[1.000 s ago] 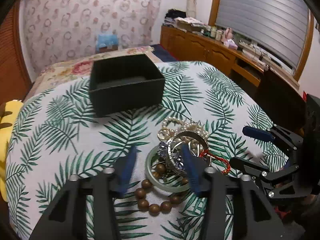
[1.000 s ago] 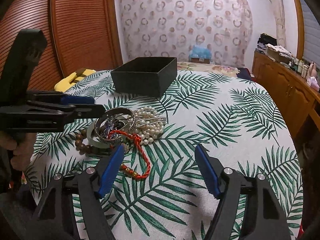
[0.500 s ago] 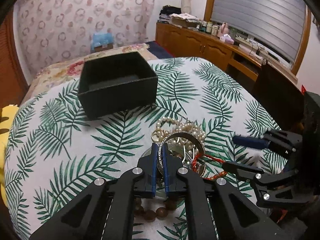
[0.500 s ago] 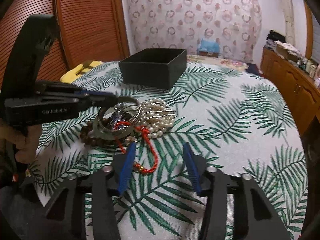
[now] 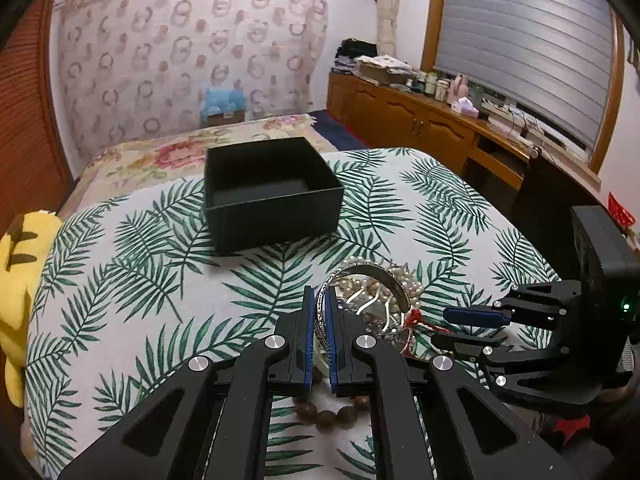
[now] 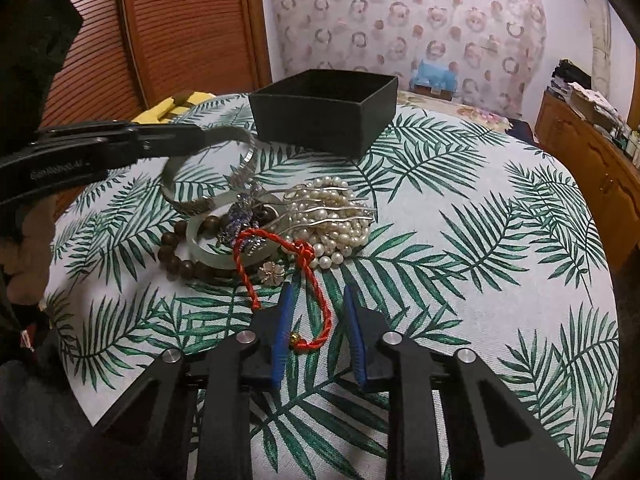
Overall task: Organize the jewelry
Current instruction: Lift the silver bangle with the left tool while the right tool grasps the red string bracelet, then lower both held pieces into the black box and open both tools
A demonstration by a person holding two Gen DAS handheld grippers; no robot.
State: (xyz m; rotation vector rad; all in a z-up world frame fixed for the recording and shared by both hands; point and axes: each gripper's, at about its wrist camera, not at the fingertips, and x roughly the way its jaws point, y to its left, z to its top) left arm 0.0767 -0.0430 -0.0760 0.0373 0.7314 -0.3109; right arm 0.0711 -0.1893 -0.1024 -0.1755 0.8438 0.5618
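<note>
Silver bangle [image 6: 208, 184]: now clamped by its band in the left gripper [image 5: 319, 312] and raised at the left edge of the jewelry pile [image 6: 280, 224], where a second ago it lay in the heap between open jaws. Transfer to the black box [image 5: 272, 192], beyond the pile, can proceed. Right gripper [image 6: 316, 328]: jaws have just been closing, fingers still apart, straddling the red cord bracelet [image 6: 304, 264] without pinching it

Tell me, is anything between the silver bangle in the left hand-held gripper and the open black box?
Nothing visible: only bare leaf-print tablecloth lies between the engraved silver bangle in the left hand-held gripper and the square black box.
</note>
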